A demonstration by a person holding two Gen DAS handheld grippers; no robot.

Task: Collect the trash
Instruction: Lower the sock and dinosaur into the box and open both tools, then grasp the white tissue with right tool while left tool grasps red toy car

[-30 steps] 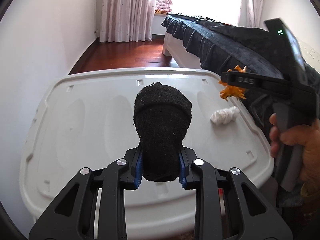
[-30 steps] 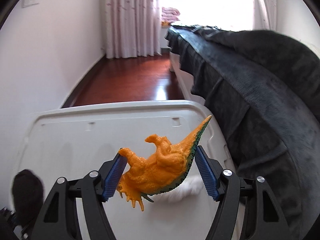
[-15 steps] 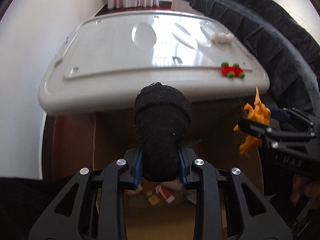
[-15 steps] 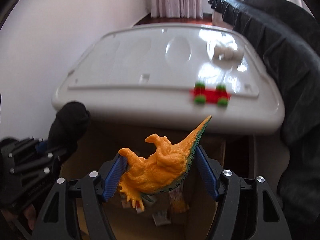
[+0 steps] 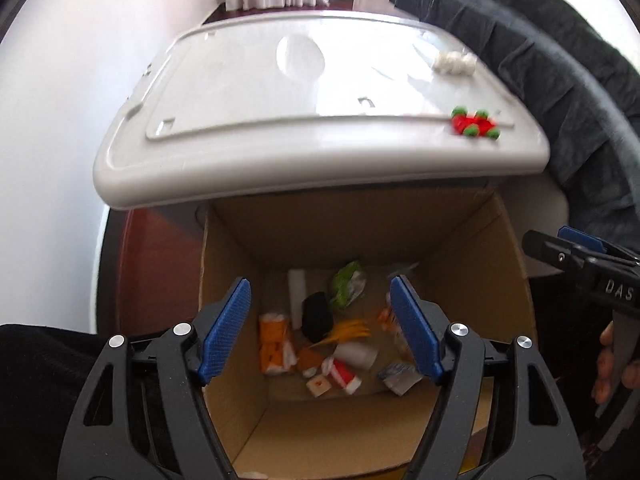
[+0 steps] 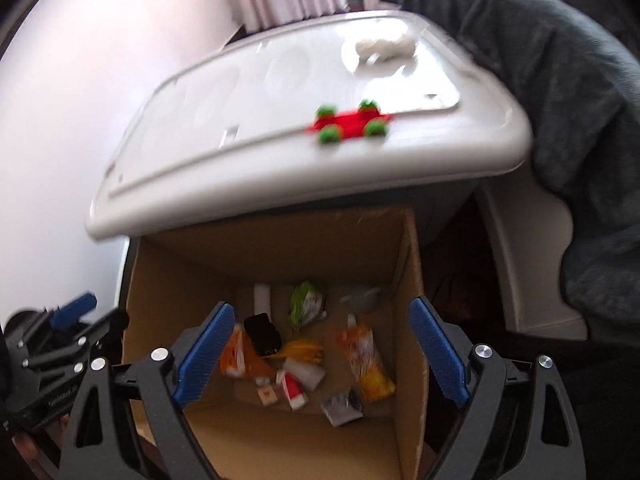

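Both grippers hang over an open cardboard box (image 5: 504, 272) (image 6: 412, 280) of trash. My left gripper (image 5: 320, 281) has its jaws opening, with nothing between the blue pads. The black sock (image 5: 316, 318) (image 6: 262, 334) lies down inside the box. My right gripper (image 6: 322, 305) is also opening and holds nothing. The orange dinosaur (image 5: 350, 330) (image 6: 302, 350) is blurred beside the sock, low in the box. A red and green toy (image 5: 474, 122) (image 6: 352, 120) and a white crumpled wad (image 5: 456, 62) (image 6: 384, 46) sit on the white plastic lid (image 5: 280, 152) (image 6: 240, 168) behind the box.
Wrappers, cartons and a green packet (image 5: 348, 284) cover the box bottom. A bed with a dark blanket (image 5: 568, 80) (image 6: 560, 100) runs along the right. A white wall (image 5: 80, 80) is on the left. A hand (image 5: 612, 368) holds the right gripper's handle.
Both grippers have opened. The black sock has left the left jaws and the orange dinosaur has left the right jaws; both are now down in the box. The right gripper moved further over the box.
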